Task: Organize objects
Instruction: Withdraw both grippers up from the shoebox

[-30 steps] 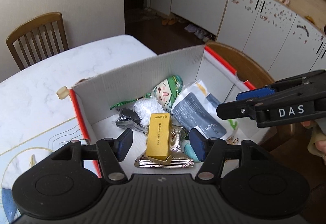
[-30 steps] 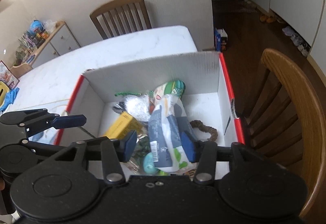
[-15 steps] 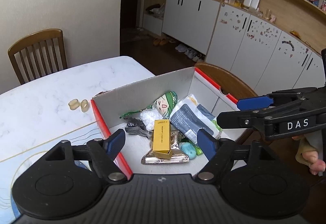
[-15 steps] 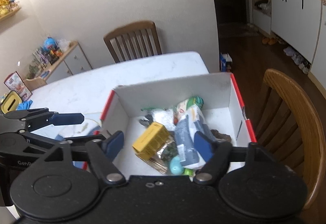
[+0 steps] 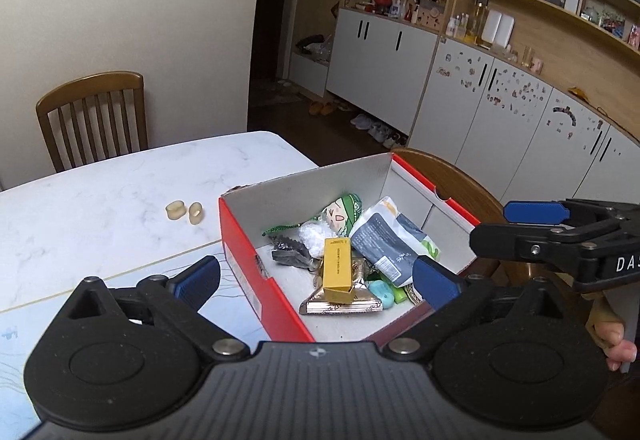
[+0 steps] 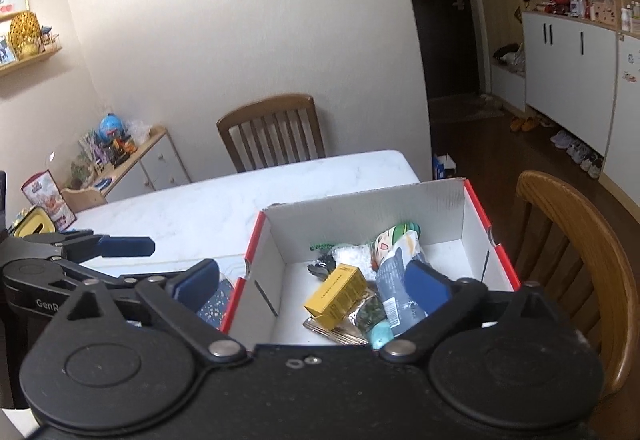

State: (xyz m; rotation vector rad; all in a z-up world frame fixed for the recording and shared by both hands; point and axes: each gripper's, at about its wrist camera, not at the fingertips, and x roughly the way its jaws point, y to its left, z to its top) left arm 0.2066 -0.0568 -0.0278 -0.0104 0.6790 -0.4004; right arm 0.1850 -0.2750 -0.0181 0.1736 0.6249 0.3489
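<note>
Fingers of both the left gripper (image 5: pixel 316 282) and right gripper (image 6: pixel 314 284) are opening, empty, above the box (image 5: pixel 240 240); its yellow carton (image 5: pixel 338 268) lies ahead, perhaps nearer the left.

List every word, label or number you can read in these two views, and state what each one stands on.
"DAS", cut off at the frame edge: on the right gripper.
"GenR", cut off behind the near gripper: on the left gripper.
Print on the yellow box and the grey pouch: too small to read.

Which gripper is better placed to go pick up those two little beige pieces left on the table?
Left gripper, probably: the beige pieces lie beyond the box's left wall, on its side, jaws opening, empty.
</note>
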